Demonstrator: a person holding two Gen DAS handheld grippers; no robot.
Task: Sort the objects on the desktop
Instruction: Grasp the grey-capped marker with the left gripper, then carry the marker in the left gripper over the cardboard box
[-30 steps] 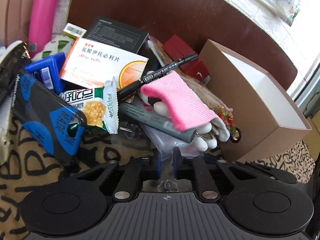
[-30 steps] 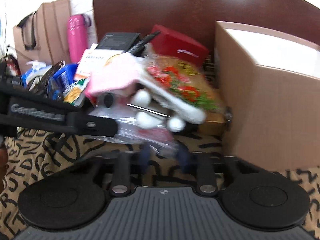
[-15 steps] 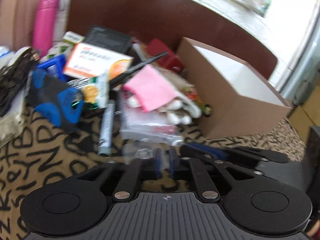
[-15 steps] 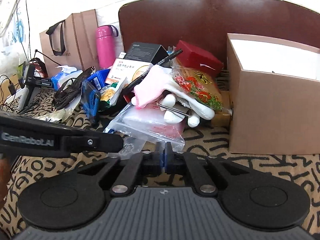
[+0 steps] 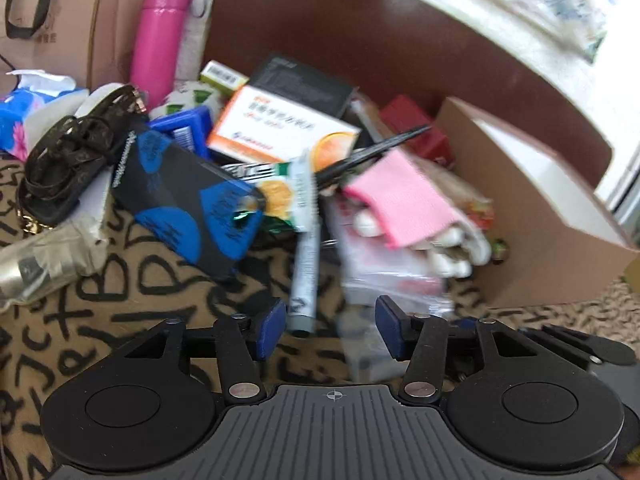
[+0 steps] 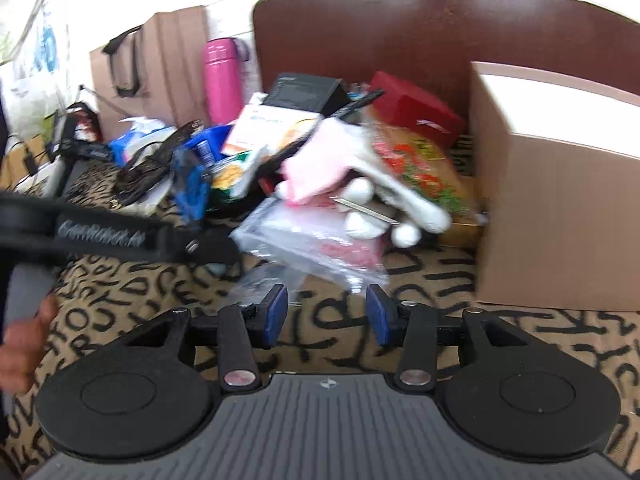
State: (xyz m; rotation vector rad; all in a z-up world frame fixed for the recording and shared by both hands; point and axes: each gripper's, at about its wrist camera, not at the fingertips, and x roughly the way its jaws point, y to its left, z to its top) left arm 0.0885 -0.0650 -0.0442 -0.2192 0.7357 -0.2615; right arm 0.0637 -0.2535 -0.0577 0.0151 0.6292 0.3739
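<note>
- Here, the left tool (image 5: 331,327) hangs low over the patterned cloth (image 5: 120,312) with its blue pads apart and nothing between them — the gray tube (image 5: 305,276) lies just ahead of its left pad.
- The right tool (image 6: 327,314) is likewise spread wide and holds nothing; a clear plastic bag (image 6: 316,240) lies just in front of it.
- Taking the cardboard box (image 5: 536,216) as the landmark: it stands open at the right of the heap, with a white inside.
- Just left of the box lies a white glove with a pink cuff (image 5: 408,204), resting on top of the clear bag.
- Further left of the box, a black marker (image 5: 372,156) slants across the pile, its tip toward the red box (image 5: 416,124) behind.
- Left of that, a white and orange medicine box (image 5: 280,128) leans on a black box (image 5: 304,84), and a snack packet (image 5: 288,196) sits below it.
- Well left of the cardboard box, a black and blue phone case (image 5: 188,204) lies tilted — beside it a dark strap (image 5: 68,160).
- Far behind, a pink bottle (image 5: 160,36) stands upright beside a paper bag (image 5: 72,12).
- In the right wrist view the left tool's handle crosses the left side, held by a hand (image 6: 24,348).
</note>
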